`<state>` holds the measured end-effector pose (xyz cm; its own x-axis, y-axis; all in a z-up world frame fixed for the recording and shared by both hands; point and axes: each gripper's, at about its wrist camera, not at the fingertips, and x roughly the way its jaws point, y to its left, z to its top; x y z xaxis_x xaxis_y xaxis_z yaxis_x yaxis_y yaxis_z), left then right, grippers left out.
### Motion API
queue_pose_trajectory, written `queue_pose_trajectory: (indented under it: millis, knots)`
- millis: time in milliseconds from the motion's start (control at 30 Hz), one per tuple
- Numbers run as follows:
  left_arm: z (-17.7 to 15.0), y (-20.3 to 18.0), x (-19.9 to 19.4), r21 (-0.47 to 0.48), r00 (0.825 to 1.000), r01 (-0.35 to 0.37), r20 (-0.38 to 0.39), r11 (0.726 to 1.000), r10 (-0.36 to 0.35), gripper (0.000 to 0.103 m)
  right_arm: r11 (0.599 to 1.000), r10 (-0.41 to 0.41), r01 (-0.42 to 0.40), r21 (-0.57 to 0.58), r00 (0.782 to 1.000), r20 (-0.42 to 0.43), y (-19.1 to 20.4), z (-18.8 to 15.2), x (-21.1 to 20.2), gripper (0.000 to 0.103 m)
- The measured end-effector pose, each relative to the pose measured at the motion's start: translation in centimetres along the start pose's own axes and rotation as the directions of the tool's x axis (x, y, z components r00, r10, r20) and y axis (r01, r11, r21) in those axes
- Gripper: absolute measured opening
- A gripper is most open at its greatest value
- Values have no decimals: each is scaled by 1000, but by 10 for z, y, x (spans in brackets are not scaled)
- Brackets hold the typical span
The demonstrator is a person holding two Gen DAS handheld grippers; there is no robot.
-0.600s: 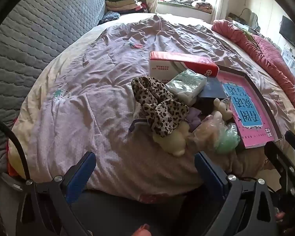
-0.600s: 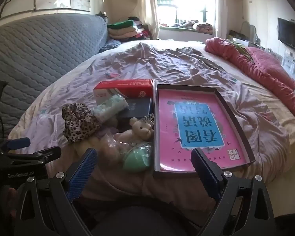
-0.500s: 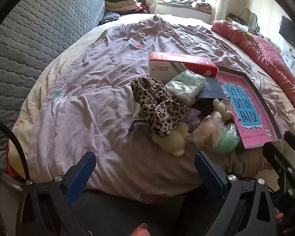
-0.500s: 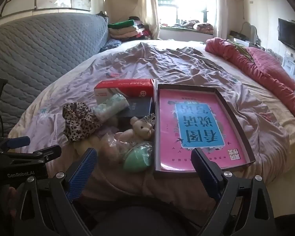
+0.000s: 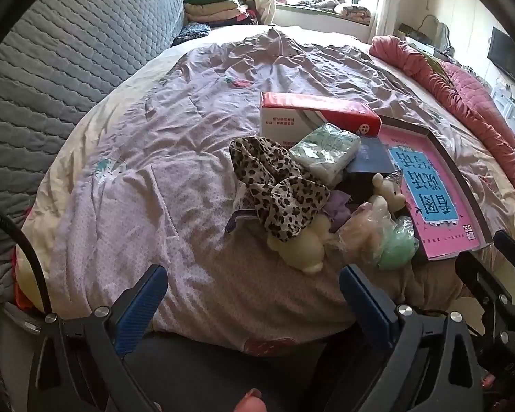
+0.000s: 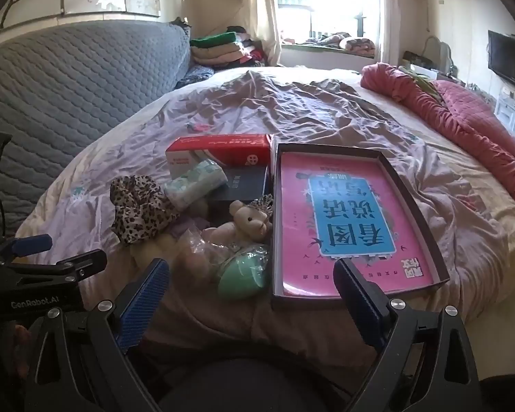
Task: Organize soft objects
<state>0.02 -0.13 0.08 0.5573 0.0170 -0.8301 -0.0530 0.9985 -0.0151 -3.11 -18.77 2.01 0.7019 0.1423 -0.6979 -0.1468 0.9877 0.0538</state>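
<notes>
A pile of soft things lies near the bed's front edge: a leopard-print scrunchie (image 5: 278, 185) (image 6: 138, 202), a tissue pack (image 5: 326, 151) (image 6: 195, 185), a small teddy bear (image 6: 248, 221) (image 5: 388, 192), a cream plush (image 5: 302, 243), a bagged pink toy (image 5: 367, 233) and a green soft ball (image 6: 245, 273) (image 5: 396, 247). An open box with a pink book inside (image 6: 343, 219) (image 5: 432, 189) lies to their right. My left gripper (image 5: 254, 288) is open and empty, short of the pile. My right gripper (image 6: 252, 281) is open and empty, above the bed's edge.
A red and white carton (image 5: 312, 113) (image 6: 219, 151) and a dark book (image 6: 247, 185) lie behind the pile. A grey quilted headboard (image 5: 61, 68) stands at the left. A pink quilt (image 6: 463, 120) lies along the right. Folded clothes (image 6: 219, 48) are stacked at the far end.
Both grippers have drifted very slightly; the pile sits a touch higher in both views. Nothing was taken hold of.
</notes>
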Motion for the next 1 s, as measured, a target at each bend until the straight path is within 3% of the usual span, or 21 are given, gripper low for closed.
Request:
queue_pose_trajectory:
  millis: [1000]
  knots:
    - [-1,-4,-1,15,1000,10,5,1000,-10,101,1000,-15,15,12,1000,-4,-4,1,-2,96]
